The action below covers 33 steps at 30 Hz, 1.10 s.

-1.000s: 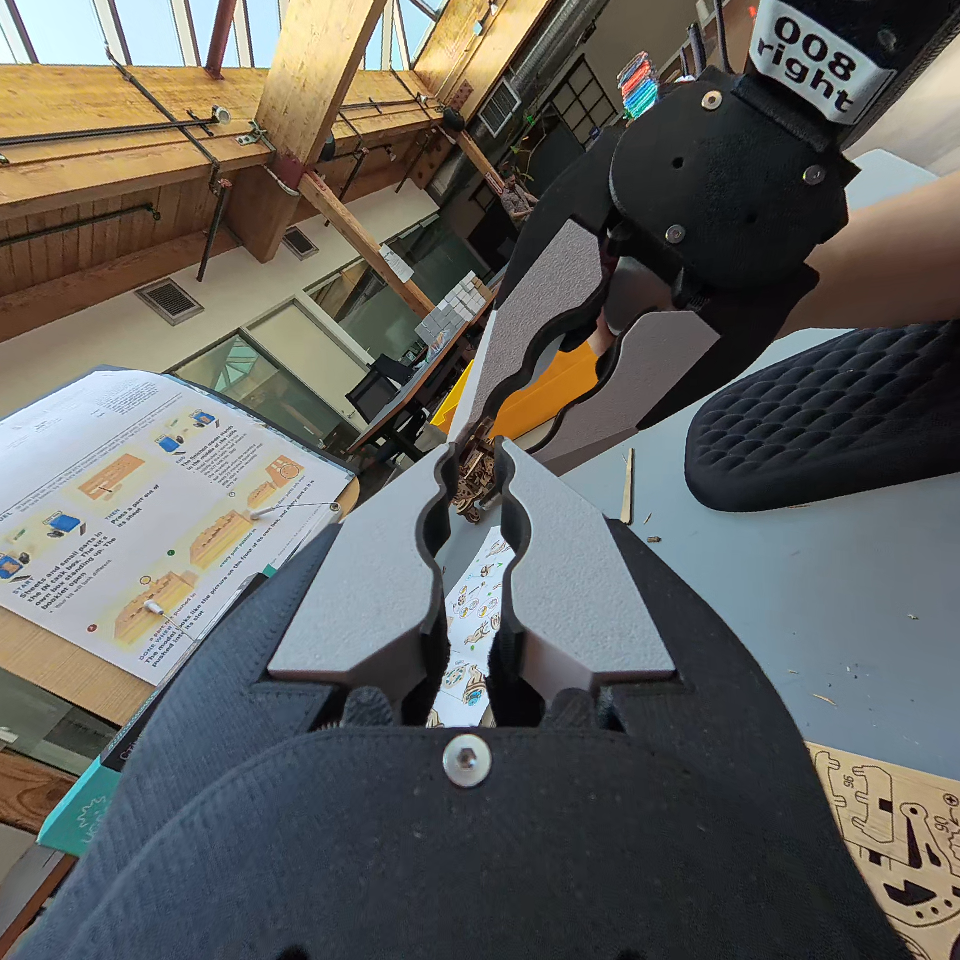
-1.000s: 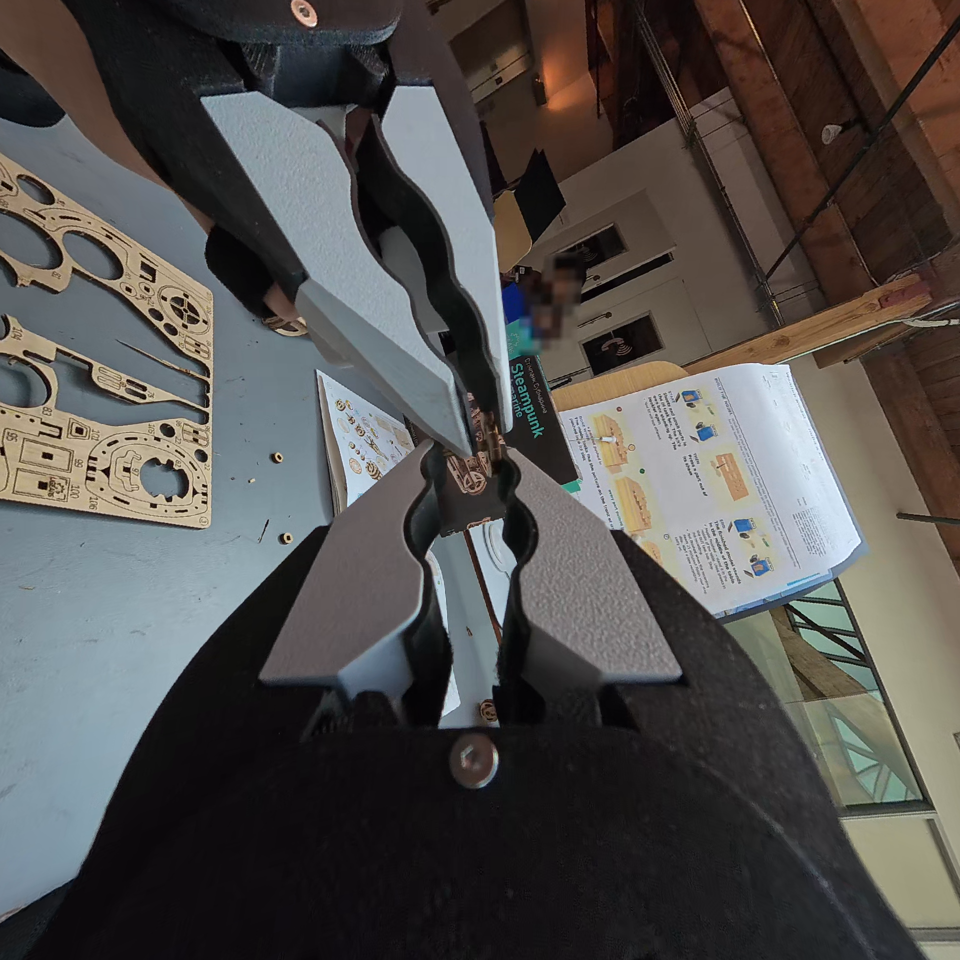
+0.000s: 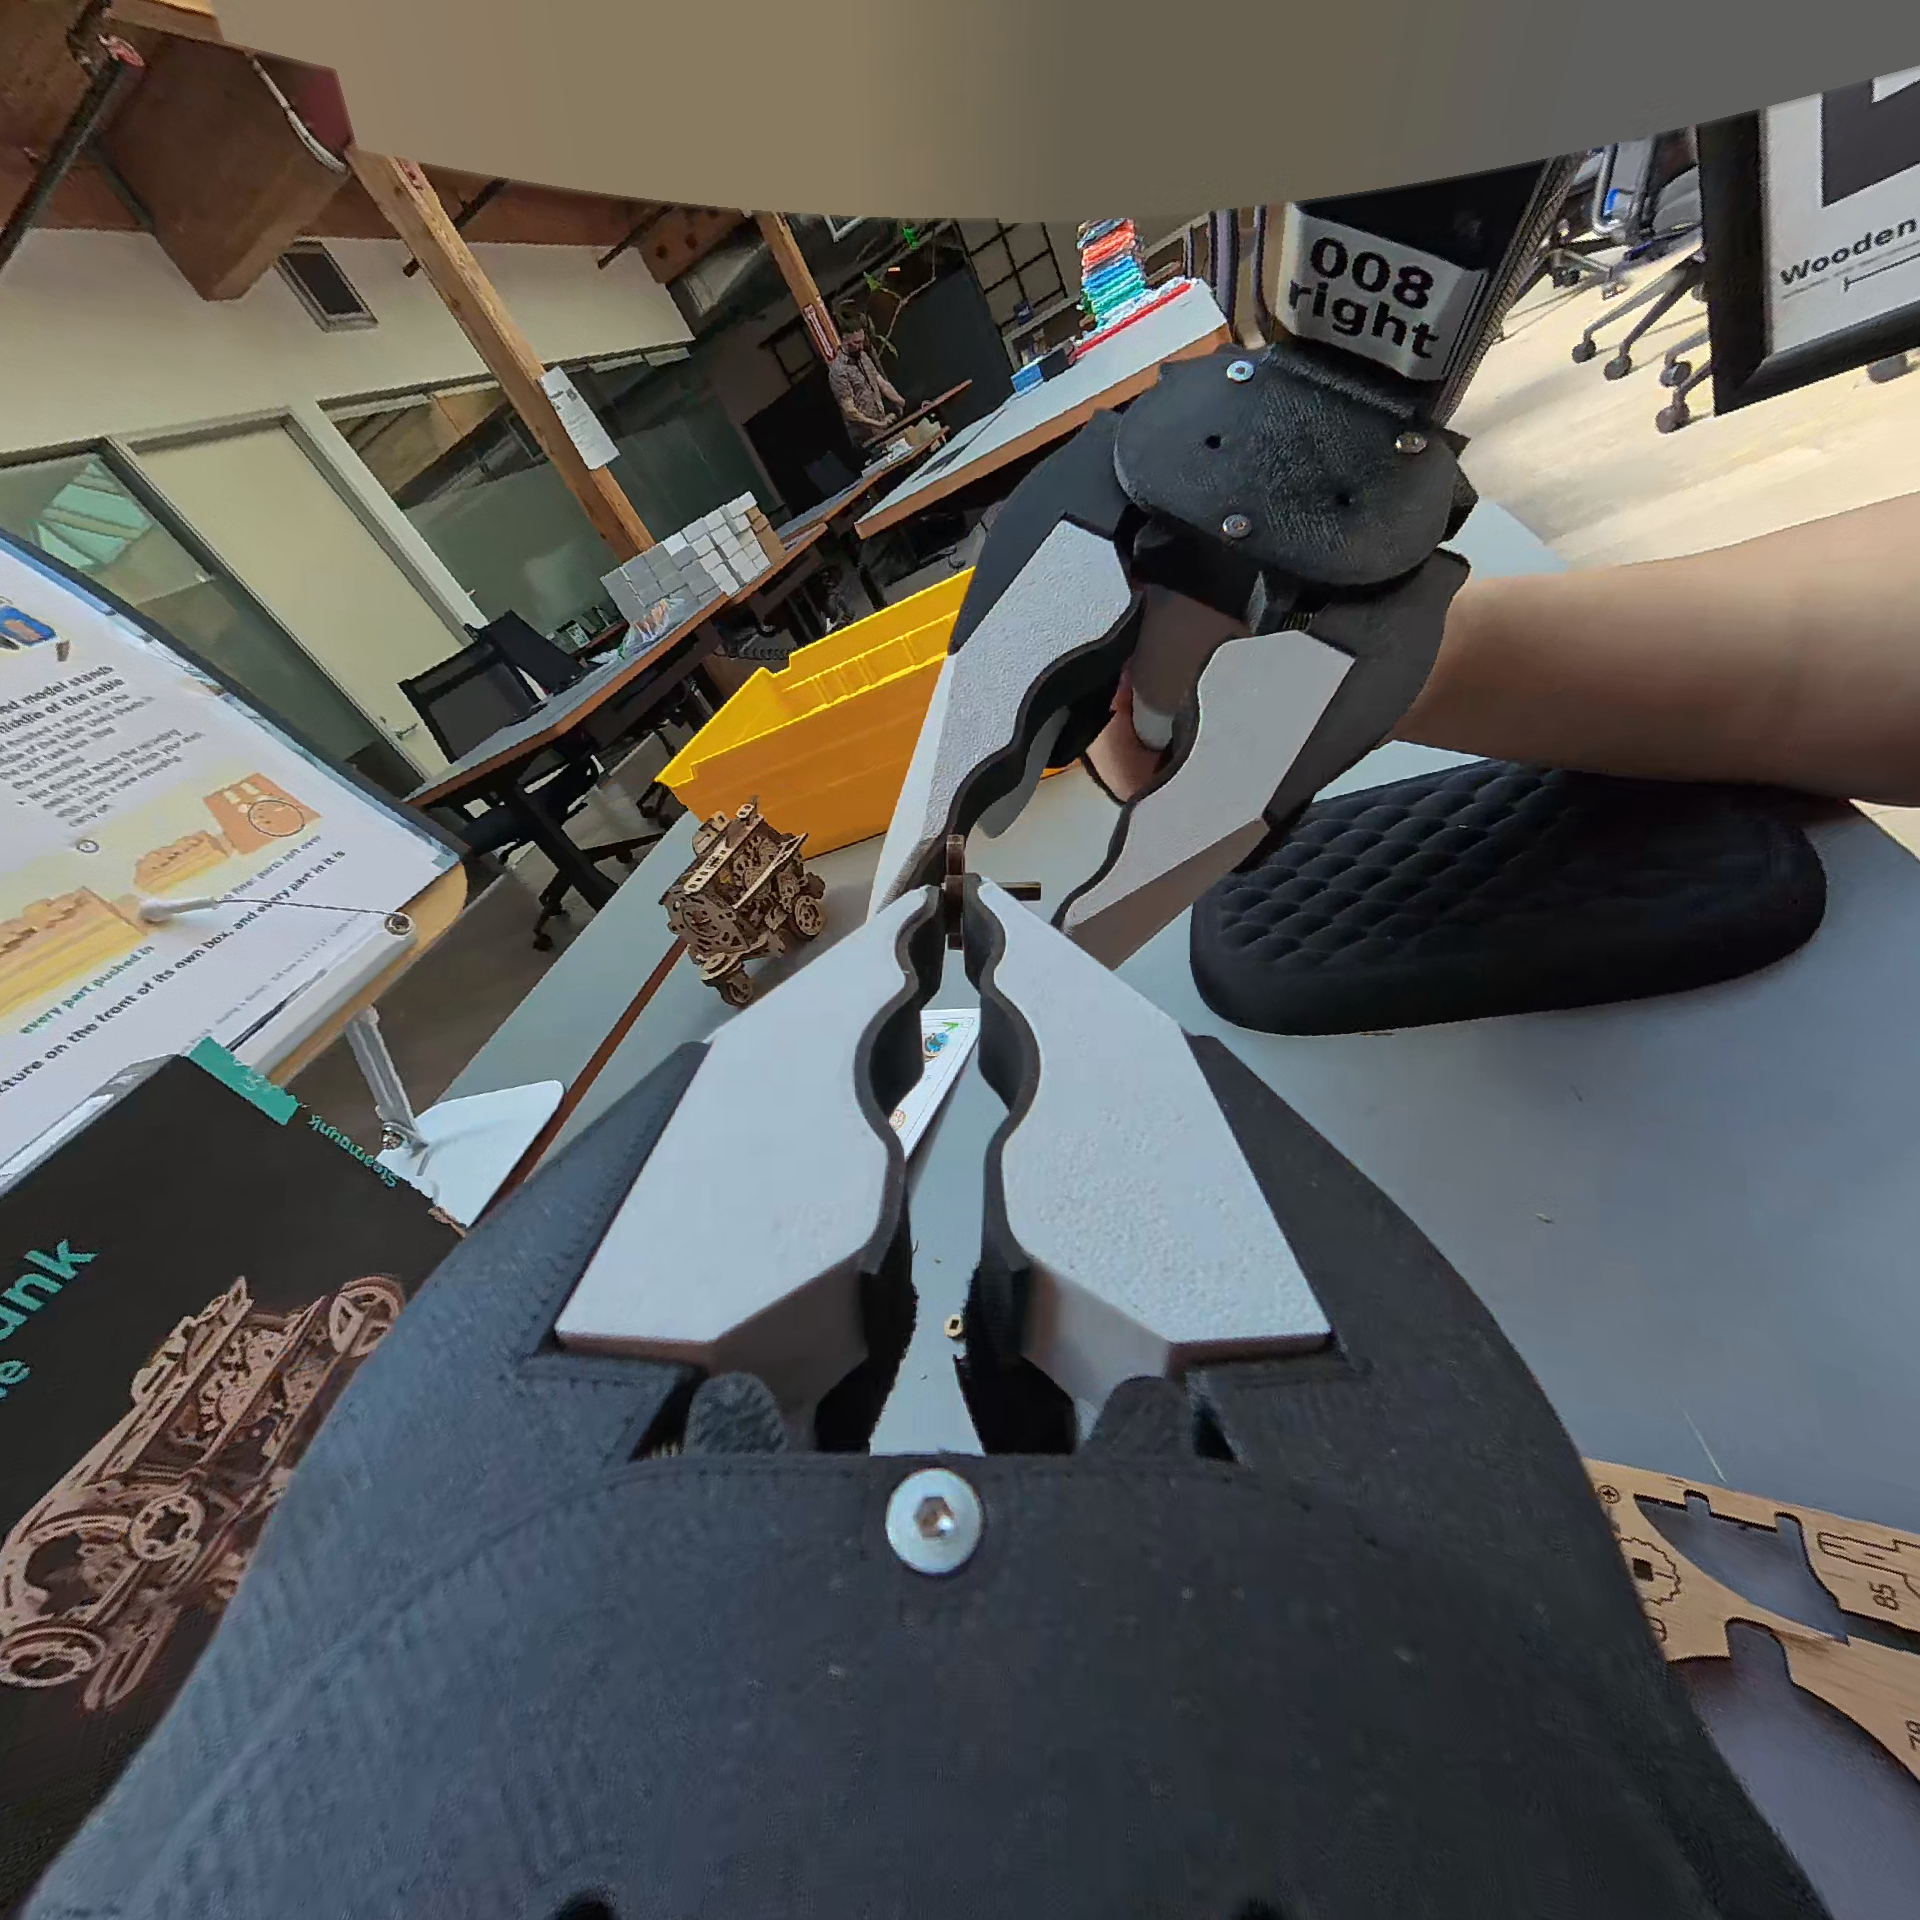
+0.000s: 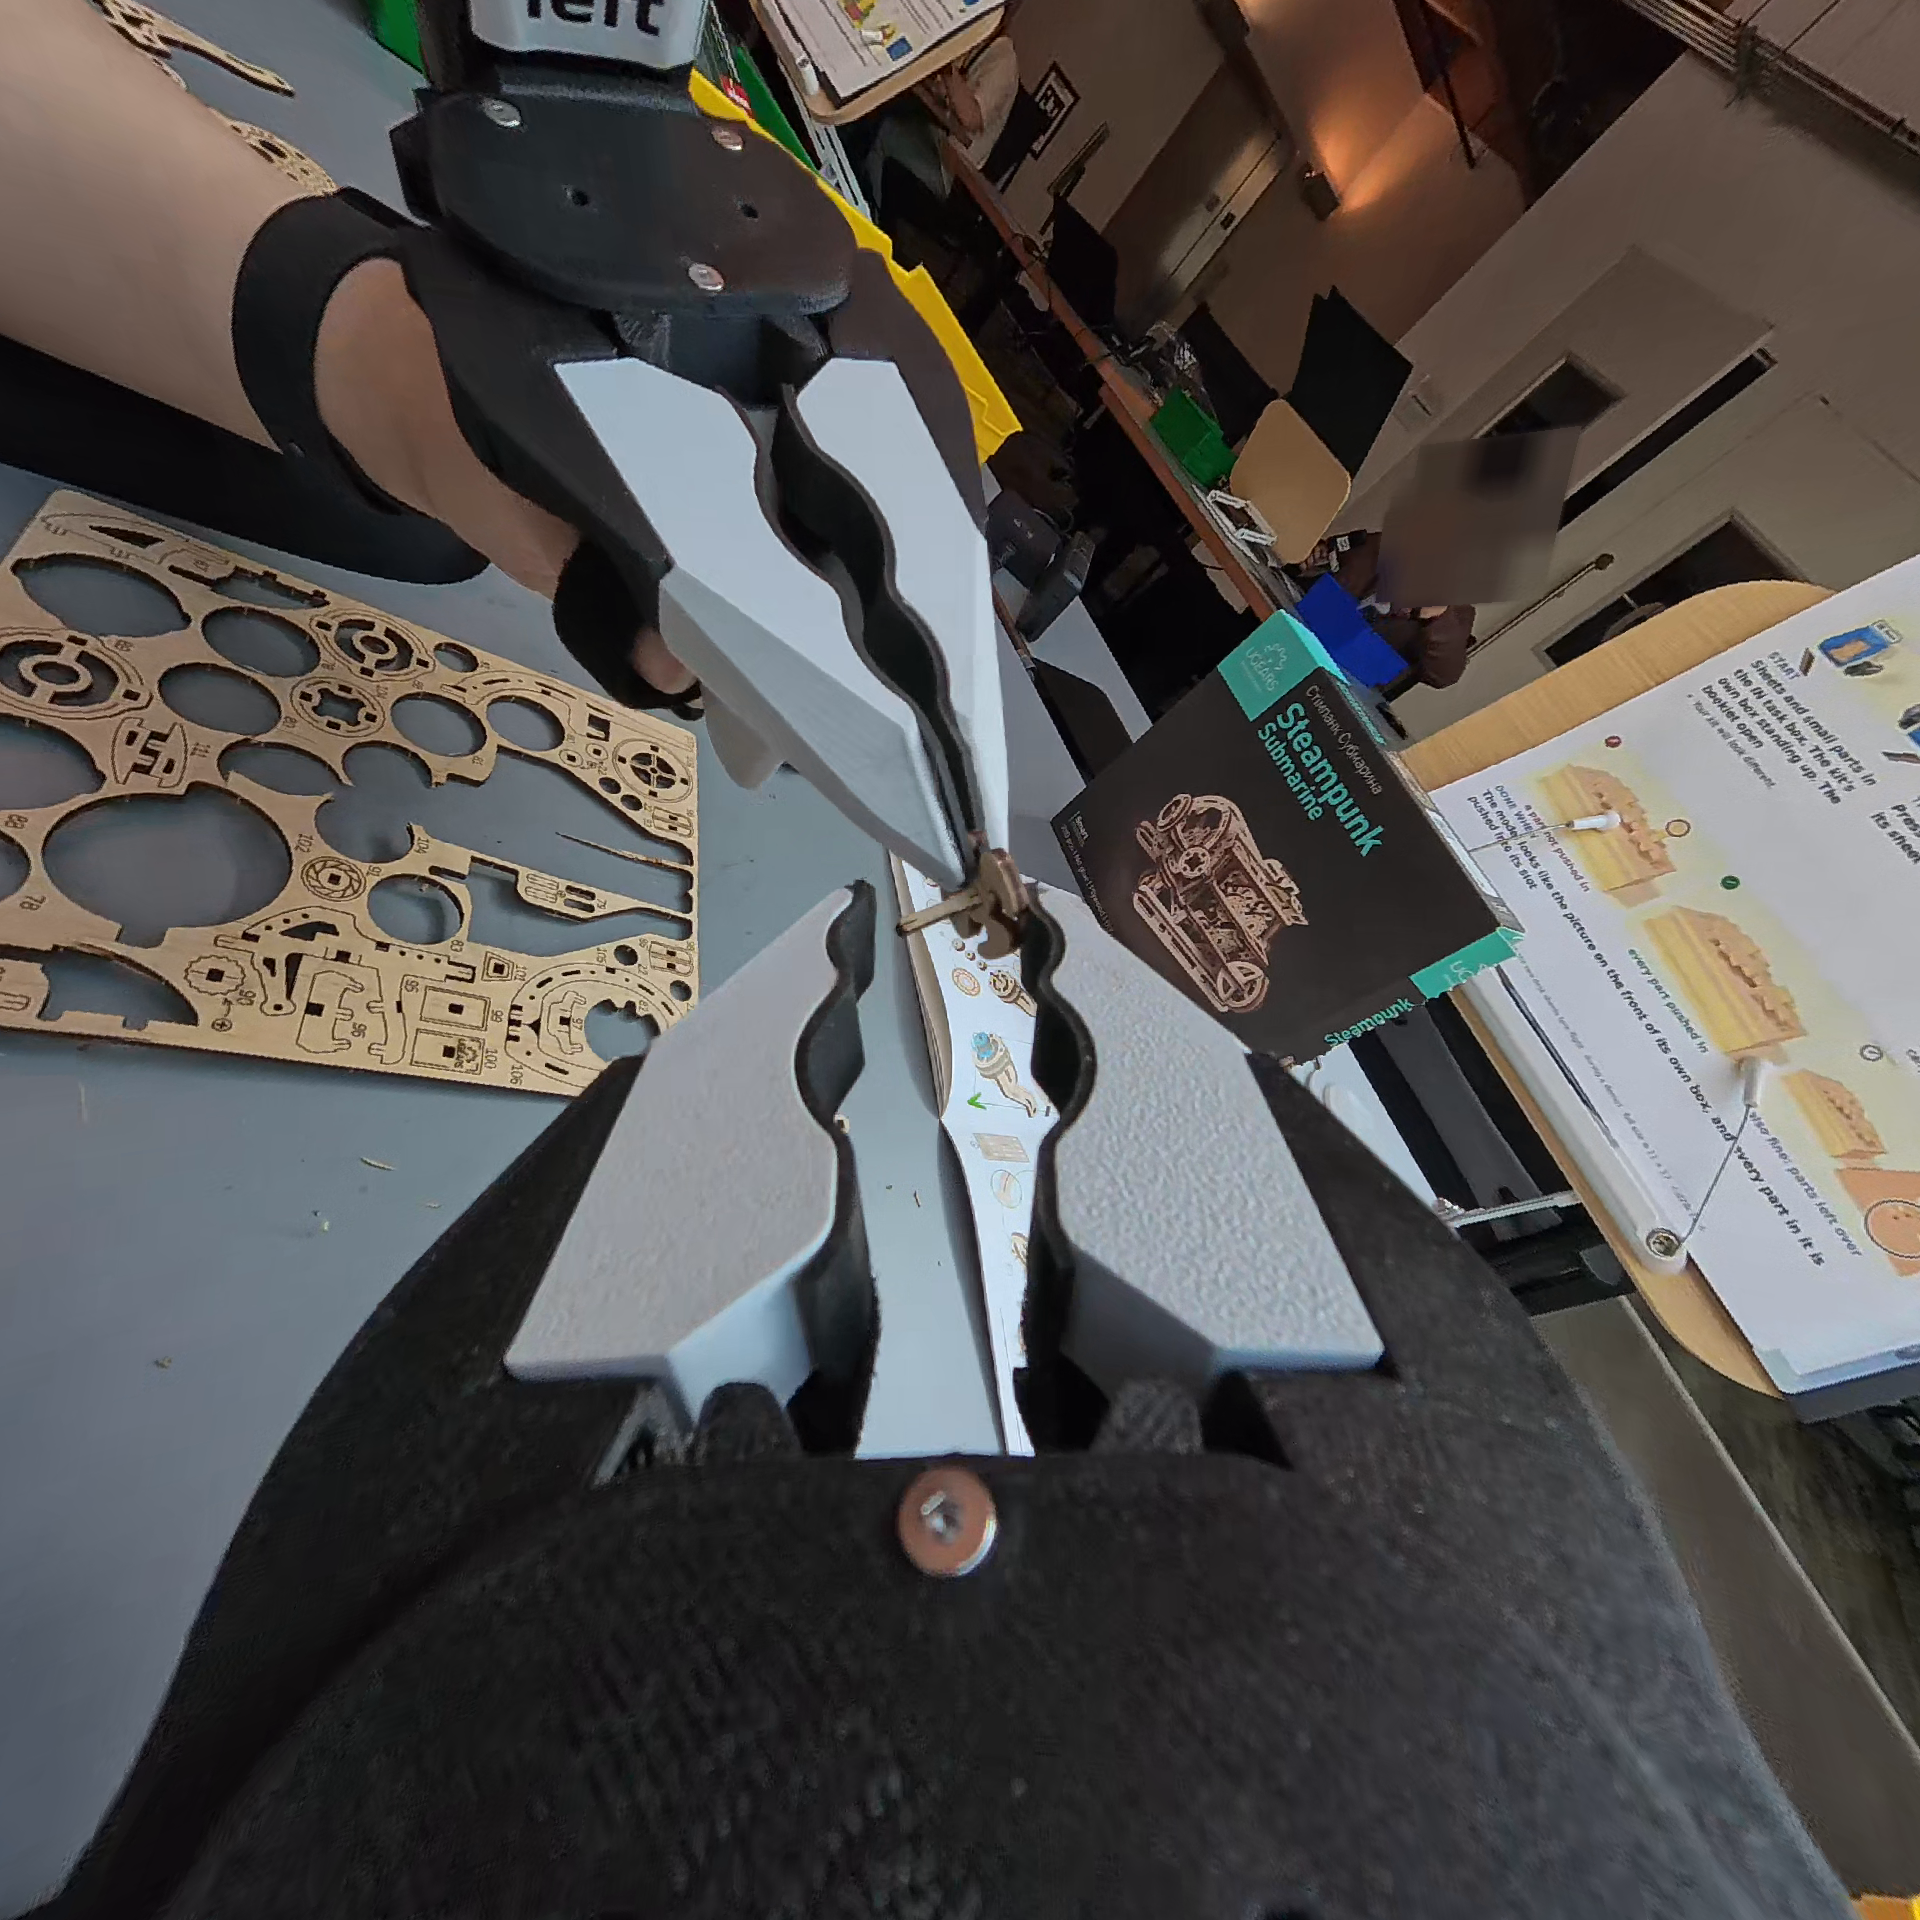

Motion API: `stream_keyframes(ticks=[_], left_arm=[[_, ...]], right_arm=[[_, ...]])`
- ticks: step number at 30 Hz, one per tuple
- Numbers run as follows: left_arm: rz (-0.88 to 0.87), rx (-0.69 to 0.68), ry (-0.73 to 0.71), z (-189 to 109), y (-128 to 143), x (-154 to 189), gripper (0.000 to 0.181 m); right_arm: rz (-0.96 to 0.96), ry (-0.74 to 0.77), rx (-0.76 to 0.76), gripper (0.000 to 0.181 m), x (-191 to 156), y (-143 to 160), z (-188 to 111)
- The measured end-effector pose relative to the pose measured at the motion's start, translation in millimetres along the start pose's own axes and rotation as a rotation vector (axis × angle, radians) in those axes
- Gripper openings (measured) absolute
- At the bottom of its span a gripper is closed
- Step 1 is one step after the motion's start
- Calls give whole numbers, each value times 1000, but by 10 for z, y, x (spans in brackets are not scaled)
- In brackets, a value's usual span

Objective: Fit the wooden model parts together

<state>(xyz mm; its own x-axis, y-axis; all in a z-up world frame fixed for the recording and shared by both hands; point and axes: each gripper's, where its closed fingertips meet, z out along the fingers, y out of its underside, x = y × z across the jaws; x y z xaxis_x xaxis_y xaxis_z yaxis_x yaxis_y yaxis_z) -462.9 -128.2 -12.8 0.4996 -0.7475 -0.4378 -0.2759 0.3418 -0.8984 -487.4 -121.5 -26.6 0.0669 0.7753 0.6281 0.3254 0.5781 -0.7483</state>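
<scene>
My left gripper [image 3: 951,914] pinches the little wooden gear-and-pin piece [image 4: 982,902]; my right gripper [image 4: 940,914] gapes open around it, pin pointing crosswise.

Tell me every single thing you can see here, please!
Small wooden part: one, brown, pinched at the left tool's tips.
Built wooden model: one, brown, on the table.
Punched wooden sheet: one, tan, flat on the table.
Kit box: one, black and teal, standing.
Instruction booklet: one, white, under the tools.
Poster board: one, white, propped.
Bin: one, yellow, behind the model.
Arm cushion: one, black.
Table: grey.
Left tool: shut on the part.
Right tool: open.
</scene>
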Motion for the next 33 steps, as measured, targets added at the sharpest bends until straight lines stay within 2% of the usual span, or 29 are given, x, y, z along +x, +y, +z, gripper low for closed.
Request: stream_keyframes(ticks=[5,10,15,17,20,27,33], left_arm=[[-175,55,85,-37,-27,-24,1],[-335,182,111,-175,-174,-196,1],[-333,194,120,-204,-184,-211,1],[-319,190,130,-190,-187,-170,1],[-291,190,150,-180,-208,-102,1],[-276,212,173,-204,-253,-57,2],[-213,202,139,-205,-275,-61,20]], right_arm=[[176,-97,101,31,-22,-87,-38],[387,-169,238,30,82,-193,-144],[493,-193,348,37,138,-338,-190],[485,-190,351,37,113,-355,-169],[429,-151,355,20,93,-373,-160],[367,-133,356,19,73,-407,-191],[212,-37,323,20,82,-393,-192]])
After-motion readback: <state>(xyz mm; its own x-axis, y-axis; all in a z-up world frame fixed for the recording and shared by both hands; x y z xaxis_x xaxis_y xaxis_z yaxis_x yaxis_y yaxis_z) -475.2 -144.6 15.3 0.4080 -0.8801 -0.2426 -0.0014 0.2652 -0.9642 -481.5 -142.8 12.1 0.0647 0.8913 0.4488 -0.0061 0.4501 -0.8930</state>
